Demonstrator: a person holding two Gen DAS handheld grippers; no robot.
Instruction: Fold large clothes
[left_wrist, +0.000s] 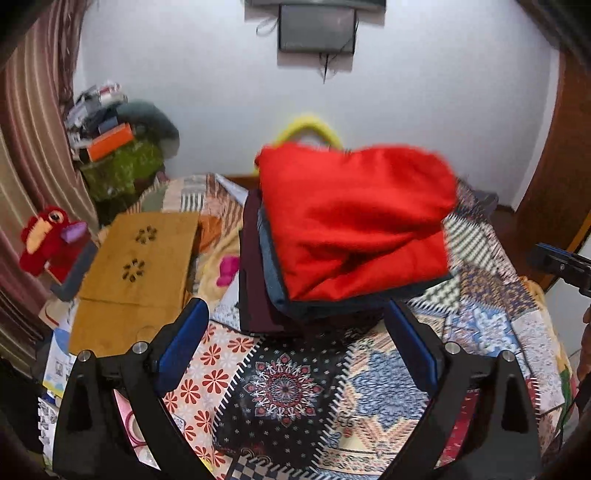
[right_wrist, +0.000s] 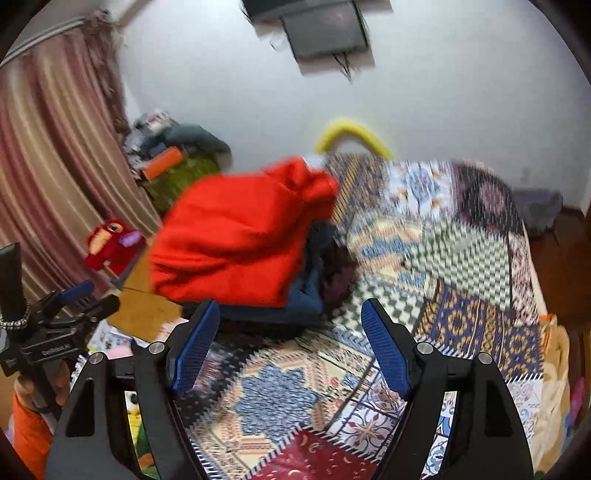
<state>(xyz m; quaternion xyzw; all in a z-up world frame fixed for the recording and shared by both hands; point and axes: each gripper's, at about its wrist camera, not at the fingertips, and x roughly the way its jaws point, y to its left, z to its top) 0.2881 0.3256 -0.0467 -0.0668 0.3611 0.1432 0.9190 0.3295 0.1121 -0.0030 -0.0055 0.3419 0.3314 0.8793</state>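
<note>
A folded red garment (left_wrist: 354, 218) lies on top of a stack with a folded blue garment (left_wrist: 291, 295) and a dark maroon one (left_wrist: 251, 266) beneath, on the patchwork bedspread (left_wrist: 280, 387). My left gripper (left_wrist: 295, 310) is open and empty, its blue pads on either side of the stack's near edge, just short of it. In the right wrist view the same red garment (right_wrist: 236, 236) tops the pile, with blue cloth (right_wrist: 310, 288) under it. My right gripper (right_wrist: 290, 314) is open and empty, just in front of the pile's right side. The left gripper (right_wrist: 70, 299) shows at that view's left edge.
A wooden lap table (left_wrist: 140, 266) lies left of the stack, a red plush bird (left_wrist: 44, 236) beyond it. A cluttered heap (left_wrist: 118, 147) stands by the striped curtain (left_wrist: 26, 129). A yellow hoop (left_wrist: 310, 125) leans on the far wall. The bedspread (right_wrist: 443, 258) spreads right of the pile.
</note>
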